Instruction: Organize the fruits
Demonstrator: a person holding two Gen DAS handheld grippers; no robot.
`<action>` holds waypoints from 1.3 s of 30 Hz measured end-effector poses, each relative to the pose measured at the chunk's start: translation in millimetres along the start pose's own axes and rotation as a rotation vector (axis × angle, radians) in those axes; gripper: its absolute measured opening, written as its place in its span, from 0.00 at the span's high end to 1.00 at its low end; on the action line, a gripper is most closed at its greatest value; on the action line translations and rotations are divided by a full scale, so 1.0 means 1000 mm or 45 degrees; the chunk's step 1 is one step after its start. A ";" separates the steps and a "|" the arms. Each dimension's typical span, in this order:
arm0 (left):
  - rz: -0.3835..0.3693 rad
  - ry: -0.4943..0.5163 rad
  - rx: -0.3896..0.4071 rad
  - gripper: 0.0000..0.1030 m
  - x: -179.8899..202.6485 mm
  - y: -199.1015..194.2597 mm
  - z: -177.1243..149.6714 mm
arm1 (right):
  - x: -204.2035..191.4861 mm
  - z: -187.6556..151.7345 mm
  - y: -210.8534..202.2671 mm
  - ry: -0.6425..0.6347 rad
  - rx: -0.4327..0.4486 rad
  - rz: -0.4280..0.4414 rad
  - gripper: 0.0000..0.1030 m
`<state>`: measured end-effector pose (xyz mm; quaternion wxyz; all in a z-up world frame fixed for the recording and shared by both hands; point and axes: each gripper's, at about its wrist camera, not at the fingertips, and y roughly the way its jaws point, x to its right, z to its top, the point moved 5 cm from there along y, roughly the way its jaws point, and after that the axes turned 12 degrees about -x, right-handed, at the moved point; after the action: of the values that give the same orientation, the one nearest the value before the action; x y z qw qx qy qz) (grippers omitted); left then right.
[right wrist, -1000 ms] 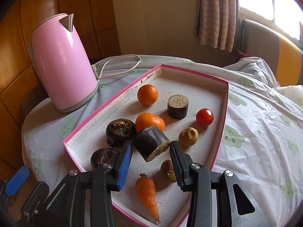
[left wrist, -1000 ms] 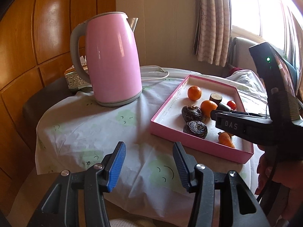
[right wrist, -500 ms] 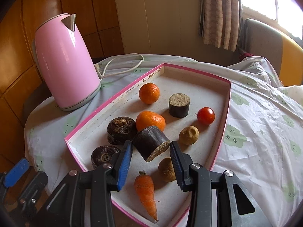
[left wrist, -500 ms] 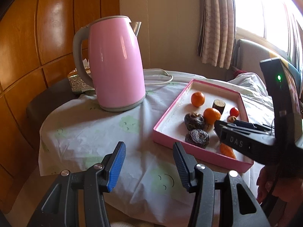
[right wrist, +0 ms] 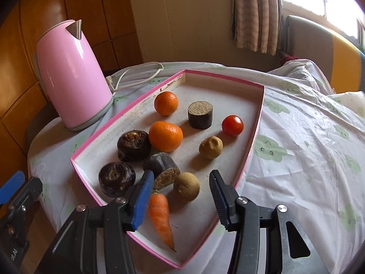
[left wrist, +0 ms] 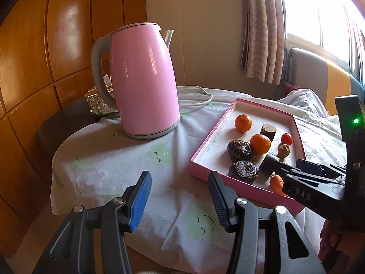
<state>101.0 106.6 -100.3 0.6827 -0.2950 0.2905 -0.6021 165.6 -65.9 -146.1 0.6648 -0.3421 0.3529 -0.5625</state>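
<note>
A: Where is the fruit?

B: All in the pink tray (right wrist: 255,123) on the surface (right wrist: 308,137), right of the pink kettle (right wrist: 70,77). Two oranges (right wrist: 166,103) lie toward the far left side, one behind the other, with a tomato (right wrist: 232,125) over by the right wall.

A: What else is in there?

B: Two dark round corms (right wrist: 133,145) along the left wall, an upright dark stub (right wrist: 200,114) between the far orange and the tomato, two tan lumps (right wrist: 210,147), a carrot (right wrist: 160,217) pointing at the near corner, and a dark stub on its side (right wrist: 162,167), cut face toward the camera.

A: And the right claw (right wrist: 180,202)?

B: Its jaws stand apart and have just been opening. The lying stub sits just ahead of the left blue pad (right wrist: 142,202), on the tray floor; nothing is pinched. The carrot top and the nearer tan lump show in the gap below it.

A: The left claw (left wrist: 180,198)?

B: Also apart and empty, hovering over the cloth-covered surface near its front edge, short of the tray's near wall. From that view the right claw comes in from the right over the tray's near corner, tips by the lying stub.

A: Anything behind the kettle?

B: A white cord (left wrist: 198,96) coiled on the cloth and a silver box (left wrist: 98,105) partly hidden by the handle.
</note>
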 end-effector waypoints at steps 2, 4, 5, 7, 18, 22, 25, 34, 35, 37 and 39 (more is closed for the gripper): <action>-0.003 0.004 -0.006 0.49 0.001 -0.001 -0.001 | 0.002 -0.002 0.000 -0.024 -0.020 -0.033 0.52; -0.011 0.007 -0.011 0.49 0.002 -0.002 -0.001 | 0.009 -0.003 0.000 -0.029 -0.043 -0.094 0.58; -0.014 0.009 -0.010 0.49 0.002 -0.003 -0.001 | 0.015 -0.004 -0.001 -0.025 -0.050 -0.109 0.59; -0.013 0.015 -0.007 0.49 0.004 -0.005 -0.001 | 0.029 -0.006 -0.006 -0.004 -0.056 -0.125 0.63; -0.057 0.141 -0.029 0.49 0.048 -0.022 -0.009 | 0.082 -0.041 -0.058 0.232 0.031 -0.023 0.47; -0.060 0.184 -0.024 0.49 0.062 -0.030 -0.014 | 0.068 -0.050 -0.086 0.279 0.143 -0.024 0.31; -0.101 0.180 -0.060 0.49 0.067 -0.033 -0.014 | 0.061 -0.059 -0.103 0.271 0.185 -0.088 0.23; -0.150 0.135 -0.114 0.49 0.067 -0.037 -0.017 | 0.056 -0.079 -0.134 0.276 0.250 -0.219 0.00; -0.154 0.132 -0.117 0.49 0.068 -0.038 -0.018 | 0.056 -0.080 -0.135 0.277 0.249 -0.241 0.00; -0.154 0.129 -0.113 0.49 0.067 -0.039 -0.018 | 0.057 -0.082 -0.137 0.278 0.247 -0.256 0.00; -0.154 0.130 -0.107 0.49 0.067 -0.040 -0.018 | 0.060 -0.083 -0.138 0.291 0.244 -0.256 0.00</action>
<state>68.1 34.7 -84.6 0.6163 -0.3093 0.3315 -0.6439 31.9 -148.3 -76.1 0.5904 -0.2443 0.3350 -0.6925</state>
